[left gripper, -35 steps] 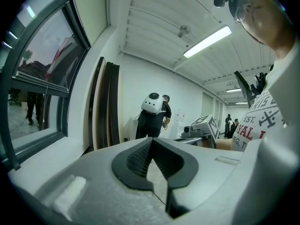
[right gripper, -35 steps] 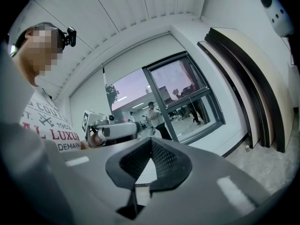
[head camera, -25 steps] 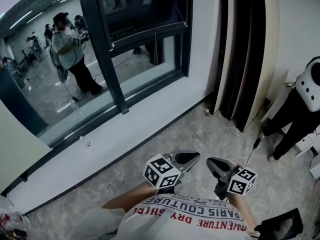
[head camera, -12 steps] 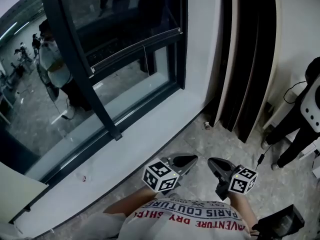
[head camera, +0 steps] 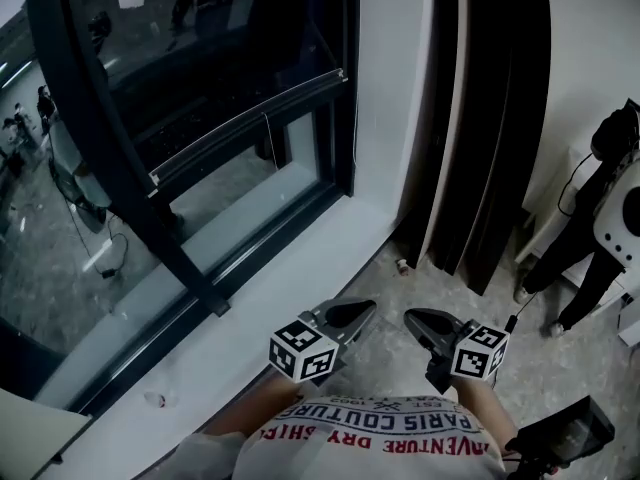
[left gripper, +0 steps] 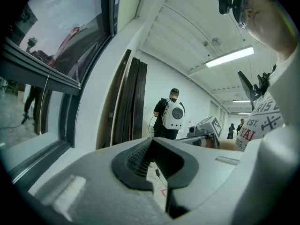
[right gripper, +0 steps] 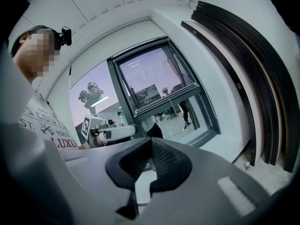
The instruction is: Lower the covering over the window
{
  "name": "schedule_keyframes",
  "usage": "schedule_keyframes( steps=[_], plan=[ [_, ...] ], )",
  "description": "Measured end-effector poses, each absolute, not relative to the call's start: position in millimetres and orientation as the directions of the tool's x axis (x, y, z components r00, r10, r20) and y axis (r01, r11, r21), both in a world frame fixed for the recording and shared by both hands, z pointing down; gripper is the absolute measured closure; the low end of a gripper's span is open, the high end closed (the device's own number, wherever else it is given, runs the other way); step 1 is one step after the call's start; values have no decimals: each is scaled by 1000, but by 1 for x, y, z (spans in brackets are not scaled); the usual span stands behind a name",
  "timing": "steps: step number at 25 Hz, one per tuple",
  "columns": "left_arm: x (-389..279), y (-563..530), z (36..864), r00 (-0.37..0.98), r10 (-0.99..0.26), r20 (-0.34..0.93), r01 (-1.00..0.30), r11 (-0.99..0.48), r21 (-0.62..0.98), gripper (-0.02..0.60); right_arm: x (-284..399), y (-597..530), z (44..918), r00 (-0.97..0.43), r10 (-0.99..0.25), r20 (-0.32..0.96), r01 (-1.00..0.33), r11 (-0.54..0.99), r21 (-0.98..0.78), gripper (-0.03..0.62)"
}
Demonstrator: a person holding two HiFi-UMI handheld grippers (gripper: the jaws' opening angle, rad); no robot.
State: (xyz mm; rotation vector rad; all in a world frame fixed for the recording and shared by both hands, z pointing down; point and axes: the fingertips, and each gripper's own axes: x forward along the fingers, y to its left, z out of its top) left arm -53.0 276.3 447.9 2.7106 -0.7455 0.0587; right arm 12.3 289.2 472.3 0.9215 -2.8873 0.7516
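- Left gripper [head camera: 362,312] and right gripper [head camera: 415,320] have slid along the big dark-framed glass window [head camera: 250,193] towards the tall dark folded covering [head camera: 490,118] just right of it.
- Both point level, side by side, jaws closed tight, holding nothing.

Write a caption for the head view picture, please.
Shut, empty left gripper and right gripper hover over the grey speckled floor beside a dark-framed glass window.

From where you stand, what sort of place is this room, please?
Probably a bare office or lab room inside a building: a large dark-framed glass window above a white sill, a grey marbled stone floor, and a long ceiling tube light.
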Motion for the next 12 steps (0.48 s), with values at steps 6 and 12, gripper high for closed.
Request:
schedule_keyframes(
  steps=[6, 12],
  plan=[
    [-54, 248, 452, 853, -506, 123, -518, -798, 307, 580, 8, 262, 472, -841, -521, 149, -529, 730, -432, 592],
    [-35, 179, 462, 836, -526, 155, -548, -790, 274, 580, 20, 185, 487, -867, -484, 118, -478, 742, -470, 592]
  ],
)
